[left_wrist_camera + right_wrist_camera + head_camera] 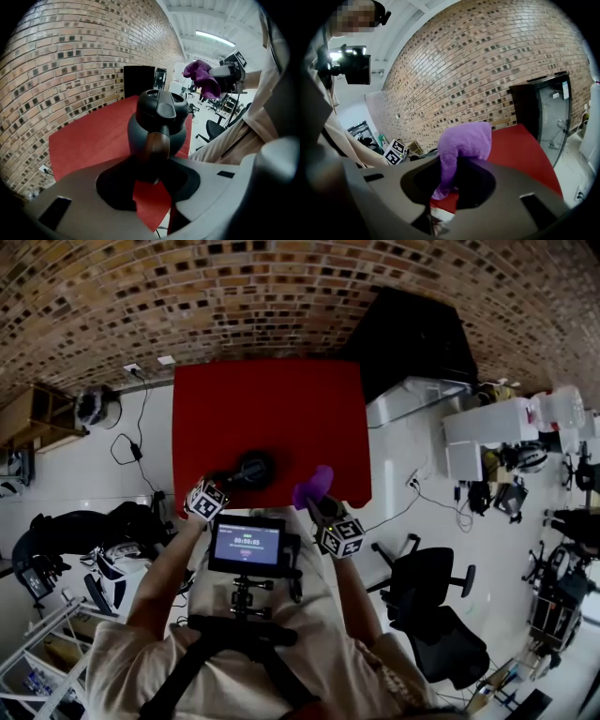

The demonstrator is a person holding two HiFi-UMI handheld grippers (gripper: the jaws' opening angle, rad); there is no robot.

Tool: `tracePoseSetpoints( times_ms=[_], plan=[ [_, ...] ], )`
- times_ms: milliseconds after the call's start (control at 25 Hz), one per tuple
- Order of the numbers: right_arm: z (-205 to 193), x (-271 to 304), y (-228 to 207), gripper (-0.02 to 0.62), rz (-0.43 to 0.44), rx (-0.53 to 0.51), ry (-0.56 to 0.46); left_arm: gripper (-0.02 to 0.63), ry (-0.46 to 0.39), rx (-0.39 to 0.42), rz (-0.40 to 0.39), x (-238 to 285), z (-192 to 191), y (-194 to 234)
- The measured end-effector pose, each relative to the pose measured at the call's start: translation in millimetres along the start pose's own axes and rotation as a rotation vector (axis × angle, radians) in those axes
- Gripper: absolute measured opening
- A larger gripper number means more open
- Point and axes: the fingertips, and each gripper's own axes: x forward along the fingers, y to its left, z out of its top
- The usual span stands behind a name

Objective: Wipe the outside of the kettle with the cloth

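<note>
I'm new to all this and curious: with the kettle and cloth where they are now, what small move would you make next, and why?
Probably bring the right gripper with its purple cloth across to the side of the kettle. The left gripper clamps the handle, steadying it, while the cloth is held in the air, off the kettle.

Red worktop [272,418]; black kettle [255,468] with brown handle [154,143]; purple cloth [314,486] at its three o'clock; mottled brown brick wall [281,296].
</note>
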Motion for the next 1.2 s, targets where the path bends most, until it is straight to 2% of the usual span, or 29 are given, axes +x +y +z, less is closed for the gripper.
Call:
tracePoseSetpoints(
  times_ms=[80,240,400,480,560,720,840,920,1080,1200],
  plan=[
    [5,3,-1,0.089,0.019,-0.017,0.008,0.118,0.021,0.007,-0.007,2,-2,-3],
    [26,9,-8,0.089,0.052,-0.039,-0.004,0.118,0.003,0.021,-0.031,2,3,0],
    [37,0,-19,0.089,0.081,-0.047,0.003,0.110,0.035,0.012,0.013,2,-2,-8],
    [43,-6,-32,0.089,0.091,-0.043,0.009,0.106,0.012,-0.071,0.025,2,7,-15],
    [47,-10,-45,0.089,0.105,-0.044,0.018,0.104,-0.035,-0.202,0.032,0,19,-17],
    [49,-4,-72,0.089,0.131,-0.070,0.046,0.100,-0.204,-0.465,0.039,-8,56,1],
    [48,8,-83,0.089,0.153,-0.077,0.061,0.098,-0.306,-0.640,0.059,-15,60,23],
    [51,13,-84,0.089,0.168,-0.073,0.063,0.097,-0.351,-0.694,0.049,-17,63,30],
    [63,29,-79,0.089,0.214,-0.086,0.072,0.097,-0.382,-0.719,0.016,-19,72,29],
    [74,44,-72,0.090,0.253,-0.127,0.084,0.097,-0.462,-0.791,-0.023,-26,81,31]
  ],
)
